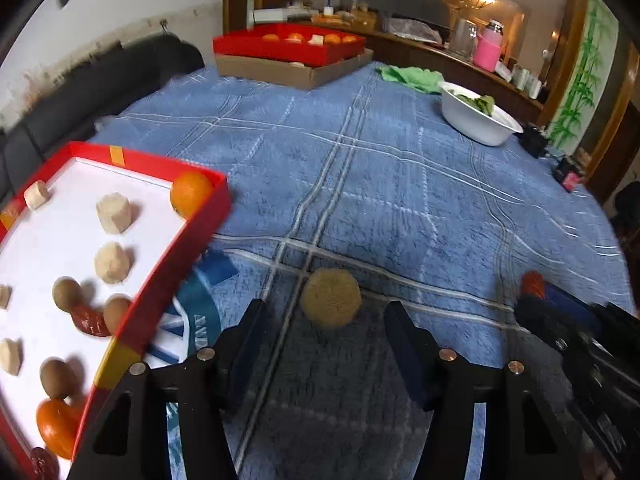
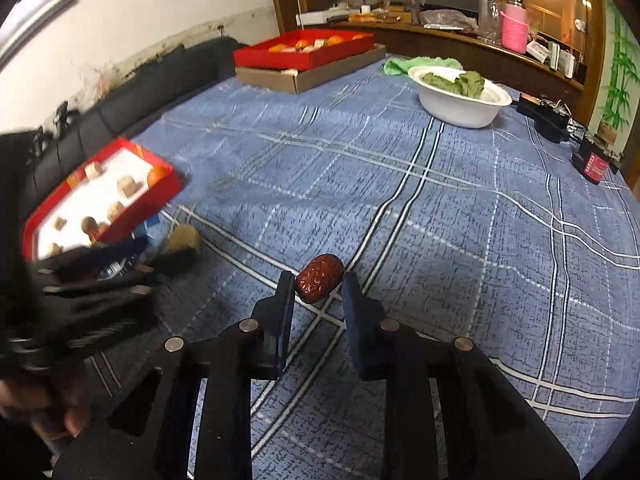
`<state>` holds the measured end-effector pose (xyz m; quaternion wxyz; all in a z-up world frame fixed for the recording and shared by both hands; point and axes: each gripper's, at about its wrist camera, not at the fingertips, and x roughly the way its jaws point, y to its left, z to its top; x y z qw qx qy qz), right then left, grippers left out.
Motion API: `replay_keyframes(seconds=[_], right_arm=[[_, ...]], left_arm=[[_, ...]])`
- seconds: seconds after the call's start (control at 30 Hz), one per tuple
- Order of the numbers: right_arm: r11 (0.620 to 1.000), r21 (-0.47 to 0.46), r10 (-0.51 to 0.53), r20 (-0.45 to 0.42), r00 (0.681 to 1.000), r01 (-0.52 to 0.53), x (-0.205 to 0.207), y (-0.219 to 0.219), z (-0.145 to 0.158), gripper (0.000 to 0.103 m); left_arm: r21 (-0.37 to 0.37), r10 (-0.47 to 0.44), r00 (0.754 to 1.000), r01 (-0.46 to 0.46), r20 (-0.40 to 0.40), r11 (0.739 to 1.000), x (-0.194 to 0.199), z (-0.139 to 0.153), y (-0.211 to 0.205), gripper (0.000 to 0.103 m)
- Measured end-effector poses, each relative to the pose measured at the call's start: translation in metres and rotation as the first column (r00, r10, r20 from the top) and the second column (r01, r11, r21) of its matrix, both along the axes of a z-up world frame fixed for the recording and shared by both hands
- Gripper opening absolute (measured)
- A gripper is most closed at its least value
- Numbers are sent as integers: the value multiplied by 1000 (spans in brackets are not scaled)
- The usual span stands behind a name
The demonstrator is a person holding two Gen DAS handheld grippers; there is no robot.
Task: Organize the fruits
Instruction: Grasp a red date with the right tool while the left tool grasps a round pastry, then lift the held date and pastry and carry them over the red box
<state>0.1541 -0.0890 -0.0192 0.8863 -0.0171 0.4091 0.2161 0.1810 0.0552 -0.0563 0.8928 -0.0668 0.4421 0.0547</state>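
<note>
Right gripper (image 2: 319, 280) fingers pinch a red date (image 2: 319, 278) at their tips, just above the blue plaid cloth (image 2: 440, 220); the date's long axis runs crosswise between the pads, tilted up toward the right. Left gripper (image 1: 326, 320) jaws stand spread, with a tan faceted puck (image 1: 330, 298) lying on the cloth between the tips, touched by neither. Beside it to the left, the red tray (image 1: 168, 280) holds oranges, brown round fruits, pale blocks and another date.
</note>
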Motion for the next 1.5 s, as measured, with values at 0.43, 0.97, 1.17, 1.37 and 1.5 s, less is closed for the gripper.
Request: replay_keyframes(seconds=[0.43, 0.97, 1.17, 1.37, 1.5], right_arm=[[999, 13, 30, 31, 999, -30, -23, -1, 12, 23], [999, -48, 2, 15, 1000, -2, -56, -6, 5, 23], [999, -43, 9, 18, 1000, -8, -62, -2, 6, 23], [999, -37, 20, 23, 1000, -19, -65, 1, 7, 23], [999, -31, 26, 24, 999, -25, -66, 2, 7, 23]], left_arm=[[-16, -70, 996, 71, 56, 997, -44, 21, -17, 28], [-37, -93, 991, 98, 100, 995, -99, 33, -26, 28], [-30, -70, 992, 74, 105, 997, -106, 36, -20, 28], [-29, -49, 993, 52, 107, 998, -109, 37, -13, 28], [-28, -42, 994, 46, 103, 999, -109, 35, -11, 28]])
